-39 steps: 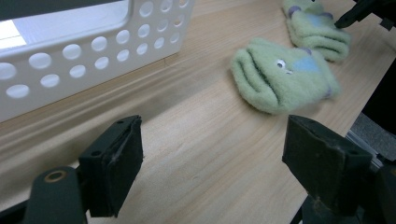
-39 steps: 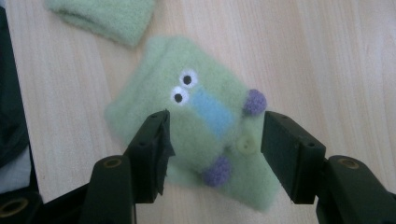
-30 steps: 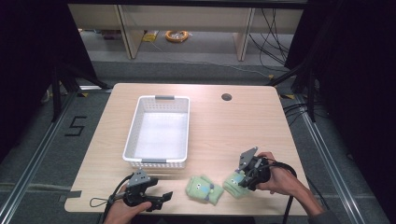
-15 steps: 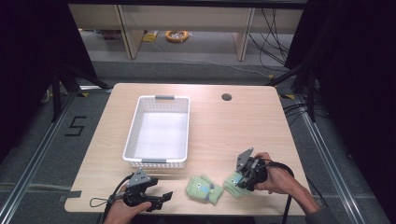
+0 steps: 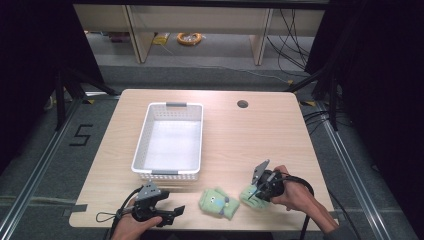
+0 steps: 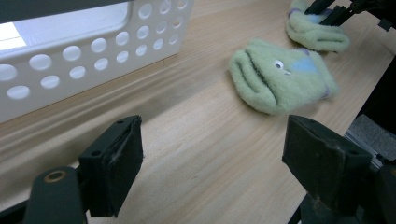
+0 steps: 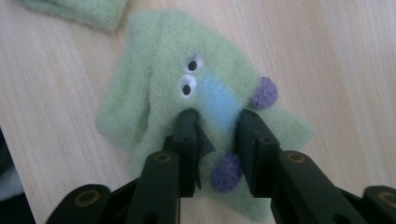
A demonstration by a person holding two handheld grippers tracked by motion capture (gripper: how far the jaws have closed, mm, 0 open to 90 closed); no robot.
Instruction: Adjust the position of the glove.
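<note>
Pale wooden table, rounded at the corners, with a small dark round hole near its far edge. On its left half, a white perforated plastic basket with grey handle tabs at both short ends, standing lengthwise, nothing visible inside; in the left gripper view its holed wall rises at upper left.

Near the front edge, between the two hands, a fuzzy pale-green fleece sock with a cartoon face, folded, lying flat just in front of the basket and apart from it; in the left gripper view seen beyond the jaws, untouched. Just to its right, a second fuzzy pale-green fleece sock with googly eyes, a light-blue patch and purple pom-poms, flat on the wood near the front right, close beside the first but not clearly touching.

Right gripper, held in the person's right hand, pressed down onto this second sock with jaws narrowed around the blue patch, fleece pinched between the pads. Also seen at the far upper right of the left gripper view.

Left gripper, in the left hand at the front left corner, jaws spread wide, nothing between them, low over bare wood.
</note>
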